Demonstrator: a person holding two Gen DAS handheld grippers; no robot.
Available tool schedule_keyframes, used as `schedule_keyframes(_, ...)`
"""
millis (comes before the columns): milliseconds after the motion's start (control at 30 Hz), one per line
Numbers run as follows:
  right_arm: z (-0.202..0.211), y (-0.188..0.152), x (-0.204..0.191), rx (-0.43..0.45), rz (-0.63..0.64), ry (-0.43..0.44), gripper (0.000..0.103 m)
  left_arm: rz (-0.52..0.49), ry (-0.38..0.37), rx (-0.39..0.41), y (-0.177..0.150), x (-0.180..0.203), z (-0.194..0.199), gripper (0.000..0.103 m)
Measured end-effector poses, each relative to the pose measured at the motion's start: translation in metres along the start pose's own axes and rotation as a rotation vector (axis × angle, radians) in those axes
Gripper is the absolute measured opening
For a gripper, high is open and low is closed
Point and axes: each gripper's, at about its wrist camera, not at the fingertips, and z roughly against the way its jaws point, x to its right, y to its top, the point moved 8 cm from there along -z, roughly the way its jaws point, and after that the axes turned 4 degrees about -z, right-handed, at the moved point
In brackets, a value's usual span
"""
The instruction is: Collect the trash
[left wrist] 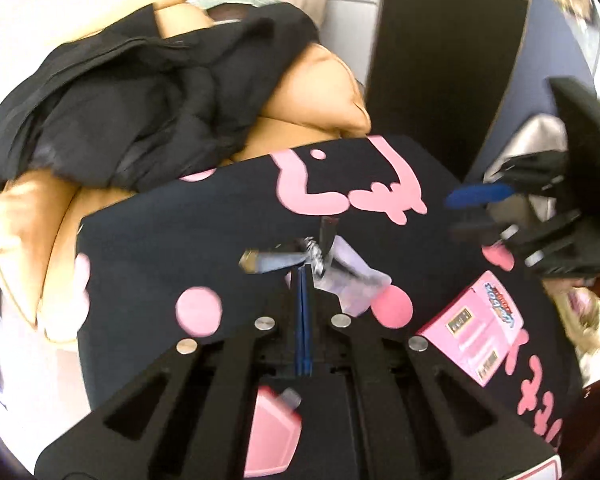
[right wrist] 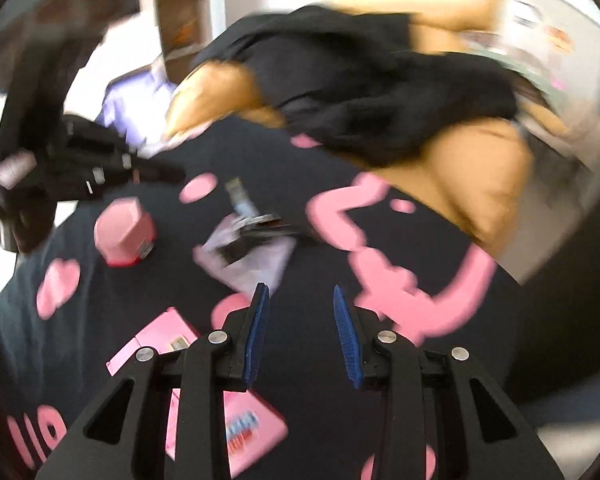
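one crumpled clear plastic wrapper [left wrist: 350, 280] lies near the middle of the black cloth with pink shapes [left wrist: 160, 232], with a small foil-tipped tube-like piece [left wrist: 268, 261] and a dark scrap tangled against it; blur keeps you from counting the scraps more finely. your left gripper [left wrist: 305, 270] has its two blue ribbed pads pressed flat together, their tips right at the wrapper's edge, and you cannot tell whether any film is caught between them. in the right wrist view the same wrapper [right wrist: 248, 254] sits just ahead of your right gripper [right wrist: 300, 292], slightly toward its left finger, untouched; those jaws stand spread with nothing between them. three pink items lie around the trash: a flat printed pink carton [left wrist: 474, 326], a second flat pink pack [right wrist: 244, 432], and a squat pink container [right wrist: 124, 230] with a red base. the cloth is matte and smooth. beyond it, one rumpled black garment [left wrist: 140, 100] drapes over tan, glossy cushions [left wrist: 312, 92].
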Motion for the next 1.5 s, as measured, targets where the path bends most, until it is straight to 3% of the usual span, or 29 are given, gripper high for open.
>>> schedule_keyframes(133,-0.042,0.012,-0.019,-0.087,0.079,0.046,0.033,0.049,-0.007,-0.005,-0.016,-0.011,0.001,0.002)
schedule_keyframes(200,-0.053,0.017,-0.022,-0.106,0.054,0.088,0.033,0.074,0.01,-0.017,-0.024,-0.02,-0.001,0.01)
schedule_keyframes(267,-0.062,0.021,-0.021,-0.113,0.033,0.106,0.033,0.11,0.027,-0.019,-0.032,-0.031,0.0,0.025)
schedule_keyframes(367,-0.068,0.029,-0.019,-0.098,0.016,0.1,0.033,0.171,0.026,-0.017,-0.038,-0.043,0.001,0.034)
schedule_keyframes(600,-0.087,0.056,-0.027,-0.113,-0.02,0.111,0.033,0.179,0.068,0.002,-0.039,-0.051,0.002,0.039)
schedule_keyframes(733,-0.106,0.053,-0.033,-0.198,-0.04,0.148,0.033,0.171,0.065,-0.009,-0.04,-0.047,0.001,0.04)
schedule_keyframes(933,-0.11,0.046,-0.023,-0.255,-0.162,0.206,0.034,0.158,0.065,-0.016,-0.037,-0.038,0.003,0.041)
schedule_keyframes(1133,-0.103,0.037,-0.042,-0.234,-0.103,0.199,0.034,0.16,0.063,-0.011,-0.035,-0.029,0.006,0.042)
schedule_keyframes(1233,-0.095,0.036,-0.053,-0.186,-0.03,0.126,0.02,0.158,0.075,-0.017,-0.037,-0.026,0.009,0.042)
schedule_keyframes(1400,-0.059,0.05,-0.031,-0.051,-0.158,0.14,0.019,0.176,0.046,-0.046,-0.042,-0.016,0.006,0.042)
schedule_keyframes(1500,-0.03,0.054,-0.003,0.025,-0.211,0.076,0.019,0.202,-0.015,-0.073,-0.04,-0.002,-0.005,0.042)
